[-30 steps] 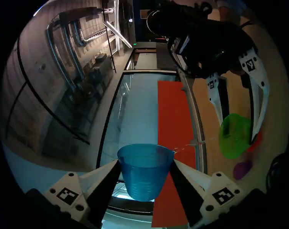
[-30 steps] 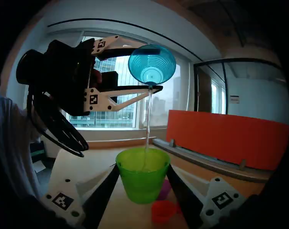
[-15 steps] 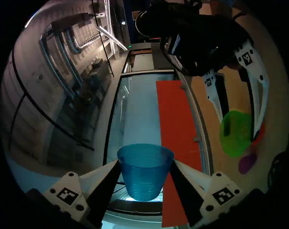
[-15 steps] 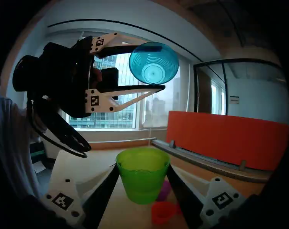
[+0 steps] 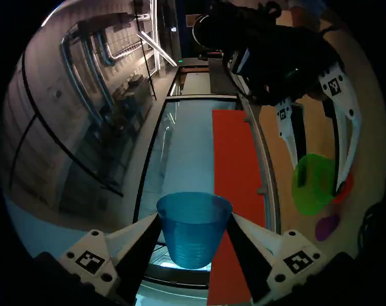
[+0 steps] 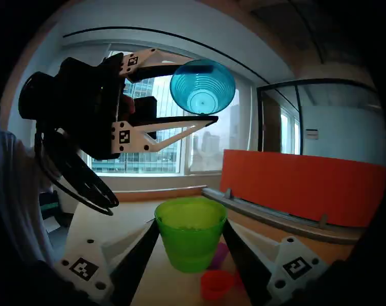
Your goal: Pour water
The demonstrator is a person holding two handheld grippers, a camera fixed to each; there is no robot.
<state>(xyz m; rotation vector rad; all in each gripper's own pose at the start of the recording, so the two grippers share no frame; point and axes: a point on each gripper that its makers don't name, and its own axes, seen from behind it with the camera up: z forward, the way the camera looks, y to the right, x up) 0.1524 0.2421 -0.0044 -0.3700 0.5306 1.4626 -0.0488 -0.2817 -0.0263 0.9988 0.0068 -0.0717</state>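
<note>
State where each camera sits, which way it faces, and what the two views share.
Left gripper view: rides the left tongs, rolled sideways, looking past the gripped blue cup at the orange panel and window; the right tongs holding the green cup show at right.
Right gripper view: rides the right tongs, level above the table, facing the window over the green cup; the left tongs, the tipped blue cup and a sleeve show up left.
Shared: both cups, both tongs, the orange panel.
</note>
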